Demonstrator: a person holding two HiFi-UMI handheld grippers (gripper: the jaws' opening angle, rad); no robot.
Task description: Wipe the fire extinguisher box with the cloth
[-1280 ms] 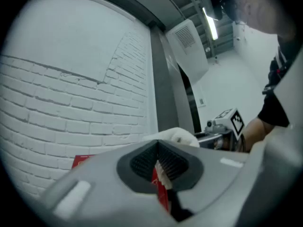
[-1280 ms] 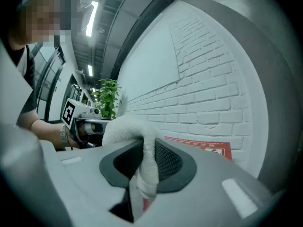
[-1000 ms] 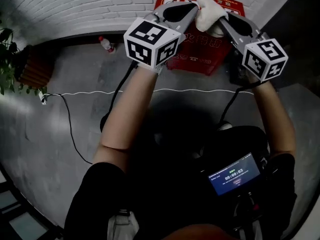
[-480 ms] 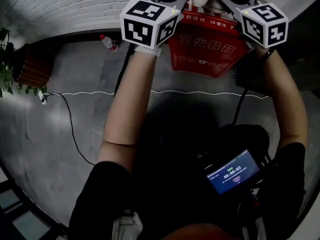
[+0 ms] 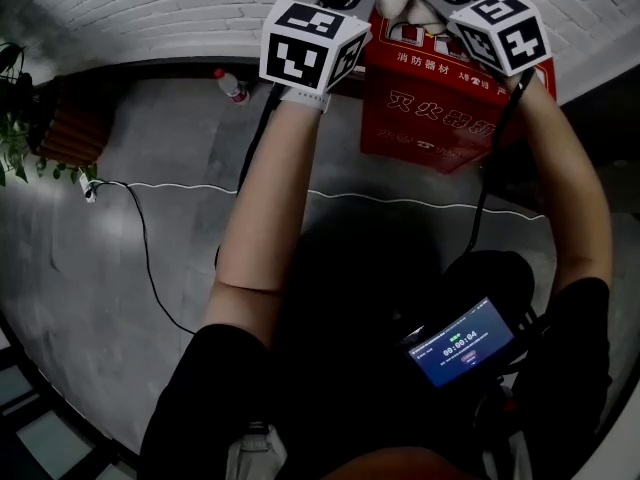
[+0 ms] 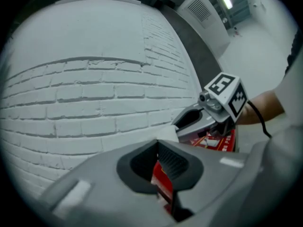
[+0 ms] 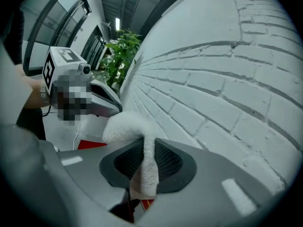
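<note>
The right gripper [image 7: 149,162] is clamped tight on a strip of the white cloth [image 7: 124,126]. The cloth's bunched end bulges out ahead of the jaws, over the top of the red fire extinguisher box [image 5: 440,93]. The left gripper [image 6: 160,167], at the box's upper left corner, is closed to a sliver with a red edge of the box between its jaws. The box, printed with pale characters, sits against the white brick wall [image 6: 85,93]. A plastic bottle [image 5: 232,86] lies well to the box's left.
</note>
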